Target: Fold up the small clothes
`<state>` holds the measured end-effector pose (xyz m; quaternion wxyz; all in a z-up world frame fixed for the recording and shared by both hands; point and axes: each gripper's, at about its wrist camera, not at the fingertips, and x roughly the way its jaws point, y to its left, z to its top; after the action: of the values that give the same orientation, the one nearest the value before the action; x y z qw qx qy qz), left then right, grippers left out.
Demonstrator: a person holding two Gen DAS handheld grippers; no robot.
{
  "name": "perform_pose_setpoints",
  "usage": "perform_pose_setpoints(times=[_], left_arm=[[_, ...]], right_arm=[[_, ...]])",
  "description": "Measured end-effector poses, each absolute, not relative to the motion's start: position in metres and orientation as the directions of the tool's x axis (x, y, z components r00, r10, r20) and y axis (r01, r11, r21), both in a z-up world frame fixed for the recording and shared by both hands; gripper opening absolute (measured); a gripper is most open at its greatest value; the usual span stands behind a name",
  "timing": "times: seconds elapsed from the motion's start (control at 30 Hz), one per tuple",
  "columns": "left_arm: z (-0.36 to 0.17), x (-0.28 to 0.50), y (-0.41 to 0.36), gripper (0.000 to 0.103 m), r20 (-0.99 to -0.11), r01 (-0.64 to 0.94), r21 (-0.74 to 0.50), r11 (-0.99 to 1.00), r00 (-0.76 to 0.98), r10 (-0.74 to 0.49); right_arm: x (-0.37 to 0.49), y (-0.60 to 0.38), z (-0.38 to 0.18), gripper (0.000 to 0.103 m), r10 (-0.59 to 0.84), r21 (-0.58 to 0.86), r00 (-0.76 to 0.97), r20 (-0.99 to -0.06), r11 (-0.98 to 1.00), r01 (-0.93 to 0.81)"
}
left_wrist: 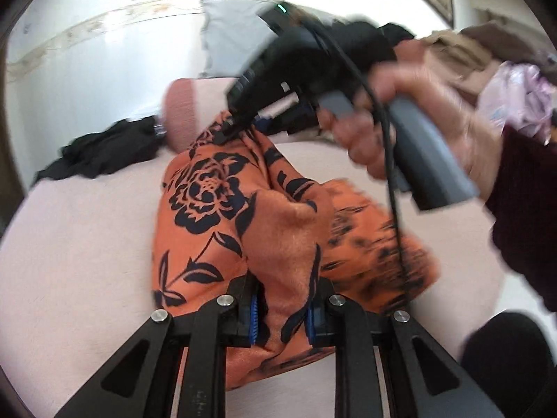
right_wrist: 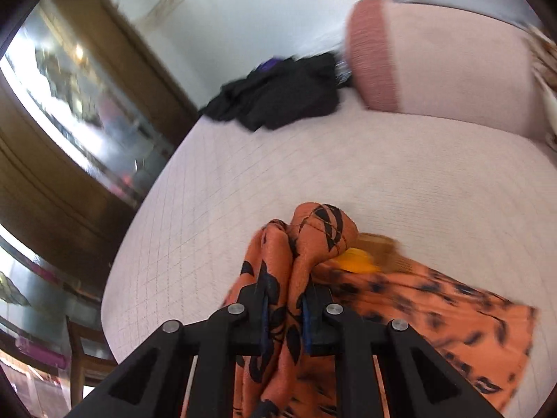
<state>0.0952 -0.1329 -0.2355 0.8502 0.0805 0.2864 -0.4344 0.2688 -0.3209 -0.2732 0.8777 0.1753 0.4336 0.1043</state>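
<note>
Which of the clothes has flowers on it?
The orange cloth, pinched by both hand-held grippers, left and right. It has black flowers and leaves printed on it. The black clothes heaped by the pink cushion are plain.

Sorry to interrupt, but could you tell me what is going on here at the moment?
A person is folding clothes on a pale pink bed with a hand-held gripper in each hand. The left hand-held gripper and the right hand-held gripper are both clamped on the same orange floral garment, which is bunched and partly lifted, not yet folded. A black garment lies untouched by the pillow.
</note>
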Motion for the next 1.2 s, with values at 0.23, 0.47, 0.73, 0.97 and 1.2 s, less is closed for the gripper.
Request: perform_pose_setpoints(times=[0.23, 0.47, 0.73, 0.97, 1.2], left_arm=[[-0.243, 0.079, -0.217, 0.02, -0.582, 0.837, -0.28, 0.47, 0.241, -0.776], [-0.269, 0.082, -0.262, 0.022, -0.636, 0.849, -0.304, 0.431, 0.156, -0.756], [-0.249, 0.085, -0.246, 0.054, -0.638, 0.889, -0.293, 0.351, 0.092, -0.765], [-0.214, 0.139, -0.178, 0.069, -0.554, 0.844, -0.274, 0.462, 0.254, -0.793], [-0.237, 0.198, -0.149, 0.069, -0.654, 0.685, -0.273, 0.675, 0.382, -0.653]], right_arm=[[0.218, -0.435, -0.288, 0.014, 0.27, 0.445, 0.641, -0.719, 0.887, 0.125], [0.201, -0.494, -0.32, 0.015, 0.234, 0.45, 0.619, -0.75, 0.866, 0.219], [0.194, -0.511, -0.358, 0.015, 0.205, 0.444, 0.604, -0.77, 0.852, 0.278], [0.172, -0.52, -0.346, 0.023, 0.194, 0.461, 0.57, -0.798, 0.806, 0.371], [0.127, -0.482, -0.276, 0.023, 0.135, 0.388, 0.613, -0.778, 0.871, 0.301]])
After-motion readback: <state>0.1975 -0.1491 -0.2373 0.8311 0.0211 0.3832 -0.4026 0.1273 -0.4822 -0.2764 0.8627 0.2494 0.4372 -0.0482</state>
